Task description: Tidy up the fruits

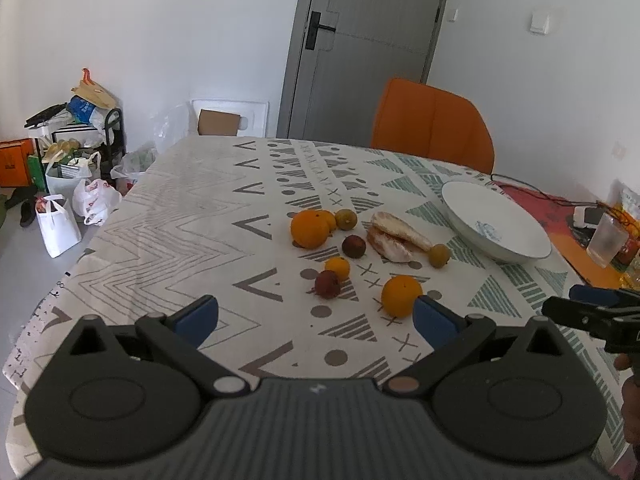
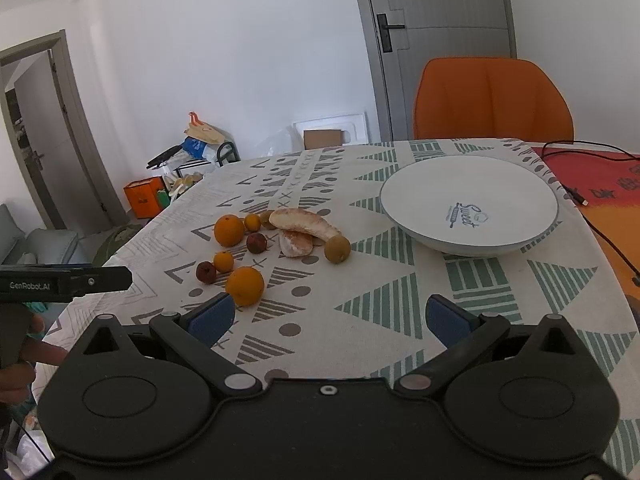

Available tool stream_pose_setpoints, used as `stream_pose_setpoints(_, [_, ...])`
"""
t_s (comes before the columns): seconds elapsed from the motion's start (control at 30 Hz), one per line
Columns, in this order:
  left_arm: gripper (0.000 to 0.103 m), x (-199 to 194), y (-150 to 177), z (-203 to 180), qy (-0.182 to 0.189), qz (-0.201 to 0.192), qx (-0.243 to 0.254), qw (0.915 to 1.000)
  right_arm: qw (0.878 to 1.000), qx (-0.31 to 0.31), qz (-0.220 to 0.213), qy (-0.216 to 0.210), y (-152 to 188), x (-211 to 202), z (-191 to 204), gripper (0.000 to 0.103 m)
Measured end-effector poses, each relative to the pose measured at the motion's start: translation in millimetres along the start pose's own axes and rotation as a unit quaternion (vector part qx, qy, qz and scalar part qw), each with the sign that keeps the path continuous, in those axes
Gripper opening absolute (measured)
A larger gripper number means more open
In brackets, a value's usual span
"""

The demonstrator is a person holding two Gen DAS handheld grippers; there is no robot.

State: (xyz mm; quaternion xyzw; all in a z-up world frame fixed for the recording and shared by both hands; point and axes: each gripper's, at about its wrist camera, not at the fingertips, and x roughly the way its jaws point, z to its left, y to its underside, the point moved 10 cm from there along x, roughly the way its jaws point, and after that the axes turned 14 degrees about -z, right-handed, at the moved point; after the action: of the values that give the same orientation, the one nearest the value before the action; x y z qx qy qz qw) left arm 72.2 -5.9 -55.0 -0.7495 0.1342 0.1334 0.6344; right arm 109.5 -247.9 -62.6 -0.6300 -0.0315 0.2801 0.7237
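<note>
Several fruits lie loose on the patterned tablecloth [image 1: 180, 216]: a large orange [image 1: 310, 229], a nearer orange [image 1: 401, 295], a small orange [image 1: 338, 268], two dark red fruits [image 1: 353, 246], two brownish-green ones [image 1: 439, 255] and peeled pomelo pieces [image 1: 394, 236]. An empty white bowl [image 1: 496, 220] stands right of them. My left gripper [image 1: 316, 318] is open just short of the fruits, its right pad beside the nearer orange. My right gripper [image 2: 330, 318] is open too, with the nearer orange [image 2: 245, 286] by its left pad and the bowl [image 2: 469, 204] ahead on the right.
An orange chair [image 1: 434, 124] stands behind the table in front of a grey door [image 1: 360, 48]. A red mat with cables [image 2: 592, 184] and a plastic cup [image 1: 607, 240] lie right of the bowl. Bags and boxes [image 1: 72, 184] crowd the floor at the left.
</note>
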Motion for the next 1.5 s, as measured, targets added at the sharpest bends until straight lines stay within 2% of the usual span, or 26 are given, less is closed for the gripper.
stream_pose_setpoints(0.27, [0.103, -1.5, -1.7, 2.3, -0.003, 0.001, -0.008, 1.0, 1.0, 0.0, 0.0, 0.006, -0.7, 0.2, -2.9, 0.103])
stream_pose_setpoints(0.7, [0.103, -2.4, -1.2, -1.1, 0.002, 0.003, 0.002, 1.0, 1.0, -0.001, 0.001, 0.006, -0.8, 0.9, -1.7, 0.103])
stream_pose_setpoints(1.03, [0.102, 1.7, -3.5, -0.7, -0.008, 0.005, 0.01, 0.9999, 1.0, -0.005, -0.012, 0.0, -4.2, 3.0, 0.3, 0.103])
stream_pose_setpoints(1.13, [0.101, 4.3, -4.0, -1.6, -0.007, 0.005, 0.007, 0.9999, 1.0, -0.009, -0.011, 0.007, -2.9, 5.0, -2.0, 0.102])
stream_pose_setpoints(1.2, [0.101, 6.8, -3.6, -2.7, -0.003, 0.004, 0.004, 1.0, 1.0, -0.006, -0.011, 0.004, -2.7, 6.7, -3.4, 0.097])
stream_pose_setpoints(1.3, [0.097, 10.2, -5.0, -5.8, 0.002, -0.004, 0.009, 1.0, 1.0, 0.002, -0.013, -0.003, -3.9, 7.6, -3.9, 0.096])
stream_pose_setpoints(1.5, [0.08, 27.2, 0.5, -6.2, 0.005, 0.008, -0.004, 0.9999, 1.0, 0.01, -0.014, -0.013, -2.9, 13.9, -5.1, 0.096])
